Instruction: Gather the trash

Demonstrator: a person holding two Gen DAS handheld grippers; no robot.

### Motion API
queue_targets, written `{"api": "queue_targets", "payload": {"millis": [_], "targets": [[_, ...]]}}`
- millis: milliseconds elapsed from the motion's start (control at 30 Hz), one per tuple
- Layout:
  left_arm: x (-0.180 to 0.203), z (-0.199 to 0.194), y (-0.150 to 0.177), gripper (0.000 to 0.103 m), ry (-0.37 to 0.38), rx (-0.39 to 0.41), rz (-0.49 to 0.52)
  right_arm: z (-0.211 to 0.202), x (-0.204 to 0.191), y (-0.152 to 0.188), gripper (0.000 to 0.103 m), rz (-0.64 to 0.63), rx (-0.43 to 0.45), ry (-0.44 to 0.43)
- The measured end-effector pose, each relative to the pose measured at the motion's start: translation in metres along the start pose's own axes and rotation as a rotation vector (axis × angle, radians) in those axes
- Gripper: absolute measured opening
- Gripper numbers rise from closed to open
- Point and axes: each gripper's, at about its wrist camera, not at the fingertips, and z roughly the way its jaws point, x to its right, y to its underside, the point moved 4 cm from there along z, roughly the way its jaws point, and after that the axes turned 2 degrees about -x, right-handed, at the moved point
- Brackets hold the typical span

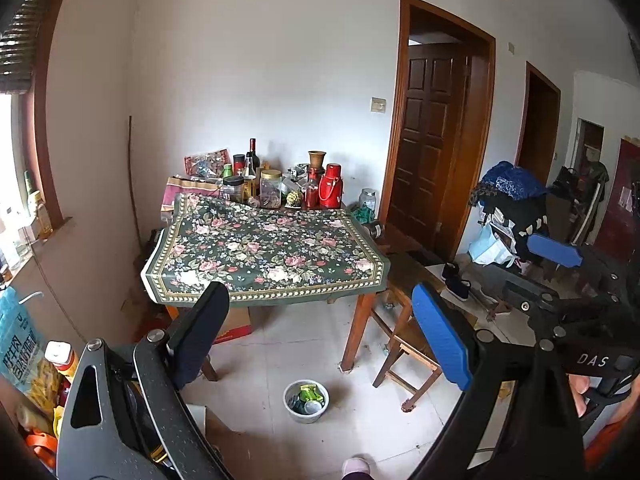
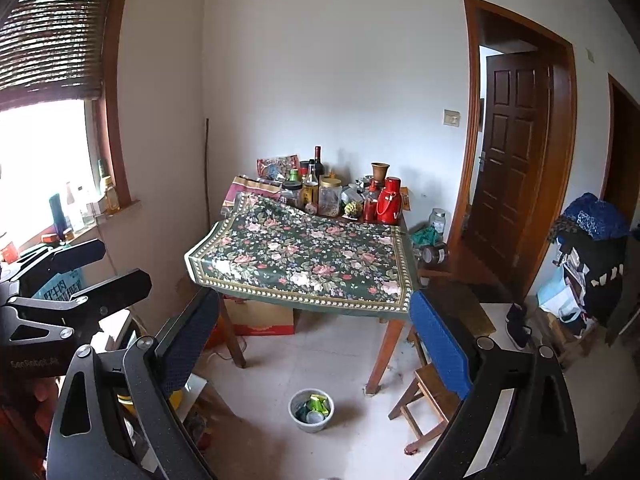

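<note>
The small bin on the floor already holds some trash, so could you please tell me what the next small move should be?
Probably scan the floor around the bin for remaining trash: both sets of jaws stand open and empty, and the floral tablecloth looks clear in front.

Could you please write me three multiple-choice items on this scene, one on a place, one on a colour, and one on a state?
1. Where does the small bin holding trash stand?
A. On the floral tablecloth
B. On the floor in front of the table
C. On the wooden stool

2. What colour is the flask at the back of the table?
A. Red
B. Yellow
C. White

3. How do the left gripper and right gripper stand?
A. Both shut on trash
B. One open, one shut
C. Both open and holding nothing

Answers:
1. B, the bin rests on the pale floor tiles, near the table leg.
2. A, its body and cap are red.
3. C, each view shows its fingers spread wide with nothing between them.
</note>
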Motion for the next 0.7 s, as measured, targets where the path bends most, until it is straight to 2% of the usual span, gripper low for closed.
{"api": "queue_targets", "payload": {"millis": [700], "targets": [[0.0004, 0.0020, -0.0012, 0.094, 0.020, -0.010, -0.028, -0.0047, -0.0008, -0.0018, 0.095, 0.009, -0.005, -0.004]]}}
